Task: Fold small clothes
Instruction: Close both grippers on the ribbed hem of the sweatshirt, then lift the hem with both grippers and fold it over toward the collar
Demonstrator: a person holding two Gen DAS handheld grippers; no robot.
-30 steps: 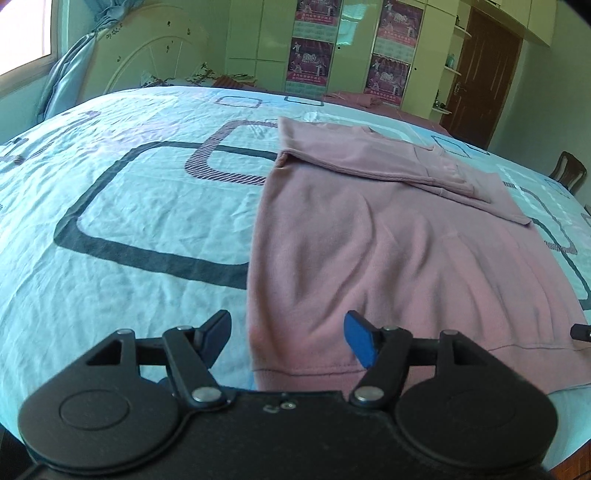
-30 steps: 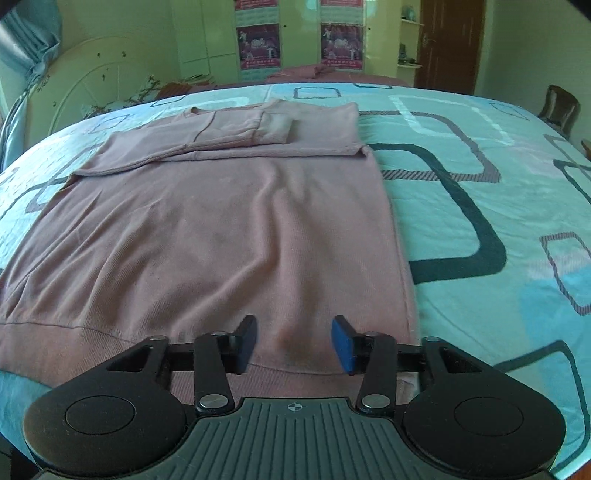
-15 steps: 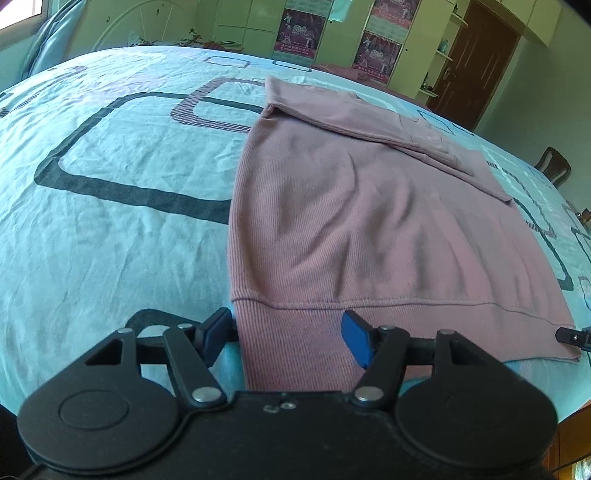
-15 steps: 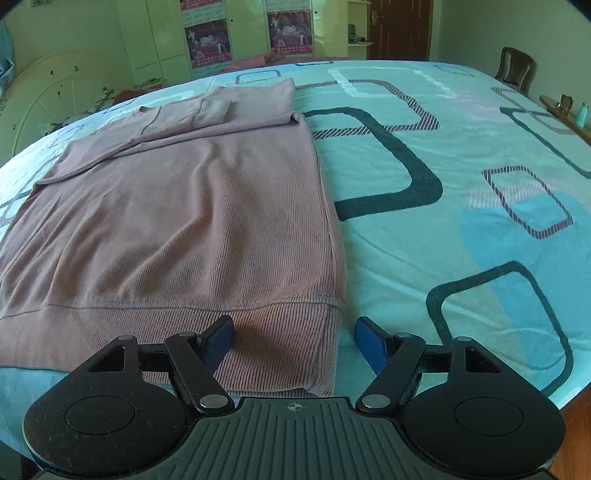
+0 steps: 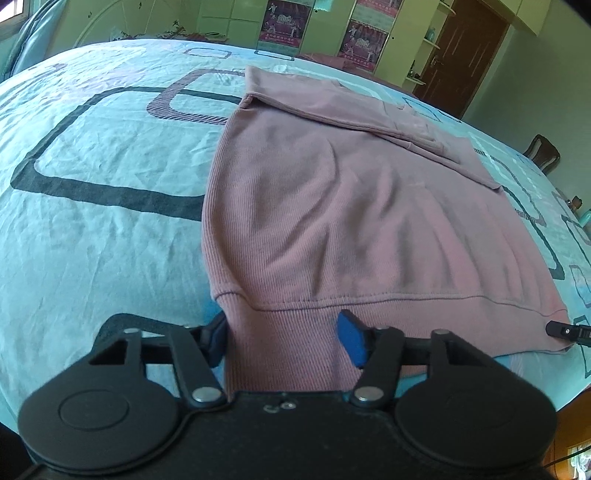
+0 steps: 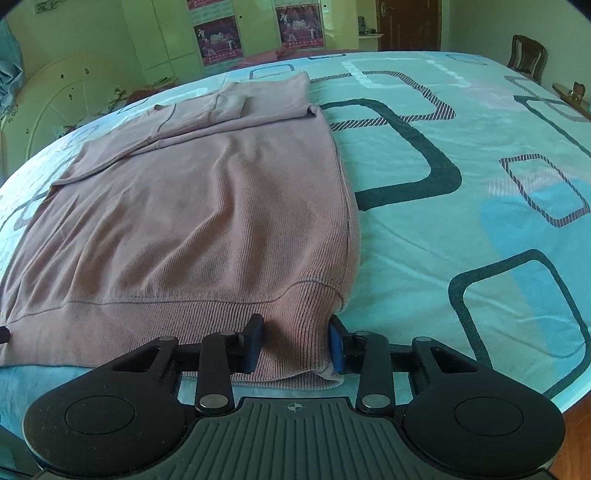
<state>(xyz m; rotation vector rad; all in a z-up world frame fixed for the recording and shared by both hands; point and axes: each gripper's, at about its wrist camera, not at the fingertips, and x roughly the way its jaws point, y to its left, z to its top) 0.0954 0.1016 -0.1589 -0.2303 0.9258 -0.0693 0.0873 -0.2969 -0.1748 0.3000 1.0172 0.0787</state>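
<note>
A pink ribbed sweater (image 5: pixel 332 206) lies flat on the bed with its sleeves folded across the chest; it also shows in the right wrist view (image 6: pixel 207 206). My left gripper (image 5: pixel 284 338) straddles the near left corner of the hem band, its jaws still wide with the fabric between them. My right gripper (image 6: pixel 295 343) has its jaws closing on the near right hem corner, both pads touching the bunched ribbing. The tip of the right gripper (image 5: pixel 565 330) shows at the right edge of the left wrist view.
The bed sheet (image 6: pixel 461 229) is turquoise with dark rounded-rectangle patterns. A white headboard (image 6: pixel 55 99) stands far left, wardrobes with posters (image 5: pixel 280 26) at the back, a brown door (image 5: pixel 465 55) and a wooden chair (image 6: pixel 526 55) to the right. The bed edge is just below both grippers.
Both grippers have moved forward onto the hem corners. The right jaws have narrowed from wide open onto the ribbing, and the fabric bunches up between them. The left jaws stay wide.
</note>
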